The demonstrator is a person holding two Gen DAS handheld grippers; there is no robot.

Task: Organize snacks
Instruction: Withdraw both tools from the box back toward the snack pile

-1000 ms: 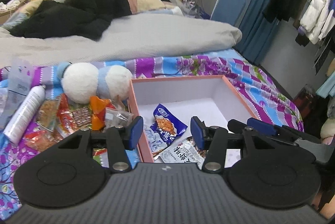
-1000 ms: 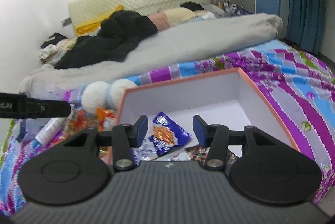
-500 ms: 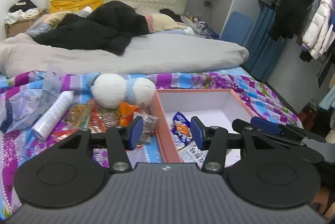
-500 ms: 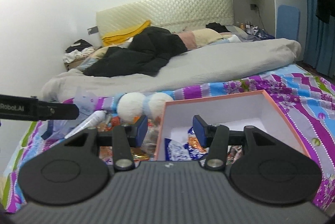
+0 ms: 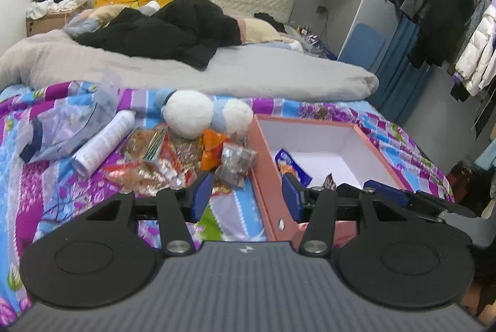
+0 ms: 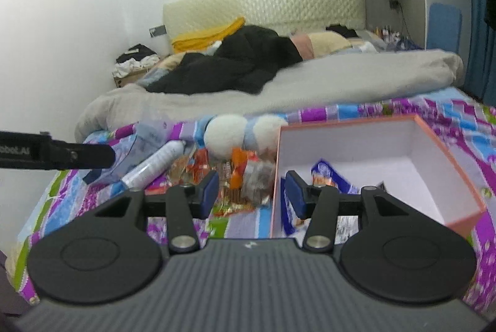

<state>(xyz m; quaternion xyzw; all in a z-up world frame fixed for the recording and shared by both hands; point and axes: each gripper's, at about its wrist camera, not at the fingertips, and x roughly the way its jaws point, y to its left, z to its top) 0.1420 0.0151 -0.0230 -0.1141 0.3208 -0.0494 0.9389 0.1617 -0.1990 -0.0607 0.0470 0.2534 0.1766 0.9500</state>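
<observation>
The pink box (image 5: 266,164) sits open on the bed (image 5: 62,186), holding a blue packet (image 6: 328,177) and others. Loose snacks (image 5: 167,158) lie just left of it. Left gripper (image 5: 246,197) and right gripper (image 6: 252,194) hang half-open, empty.

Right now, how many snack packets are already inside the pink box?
3 visible: a blue packet at the left of the pink box, a dark one farther right, and a white printed one at the near edge. The grippers may hide more.
</observation>
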